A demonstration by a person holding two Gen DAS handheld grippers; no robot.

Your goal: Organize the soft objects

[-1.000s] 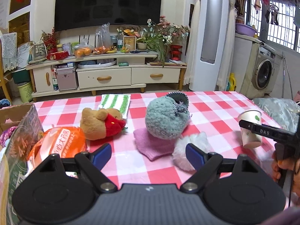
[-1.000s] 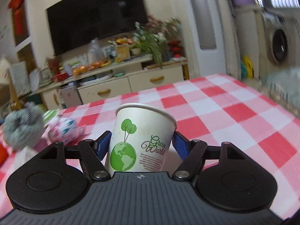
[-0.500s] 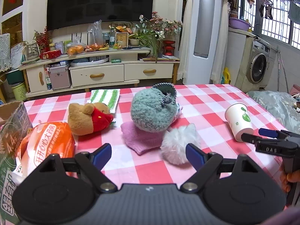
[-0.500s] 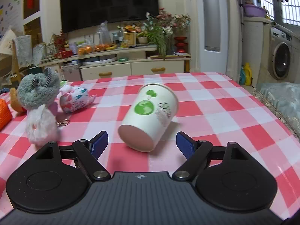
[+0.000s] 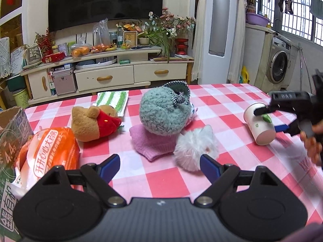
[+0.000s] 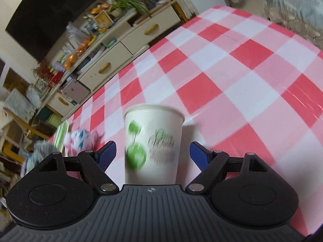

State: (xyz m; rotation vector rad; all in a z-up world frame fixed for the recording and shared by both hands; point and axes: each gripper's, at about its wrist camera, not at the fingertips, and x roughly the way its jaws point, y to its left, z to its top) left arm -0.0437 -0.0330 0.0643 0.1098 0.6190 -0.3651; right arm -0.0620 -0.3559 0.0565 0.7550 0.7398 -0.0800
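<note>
Two spread jaws on the right gripper now straddle the tipped paper cup without touching, just reopened, while the left gripper hangs released, soft toys untouched.

A second ago my right tongs pinch the paper cup upright, blue pads against its sides; now their jaws have just been opening, and both pads stand clear of the cup, which sits between them untouched. In between, the cup tips over and lies on its side on the bench; seen from the left wrist it now lies tilted, base towards me, with one finger of the right tongs across its rim. My right wrist view is now rolled hard, the checked cloth slanting, and the cup there is smeared by blur
</note>
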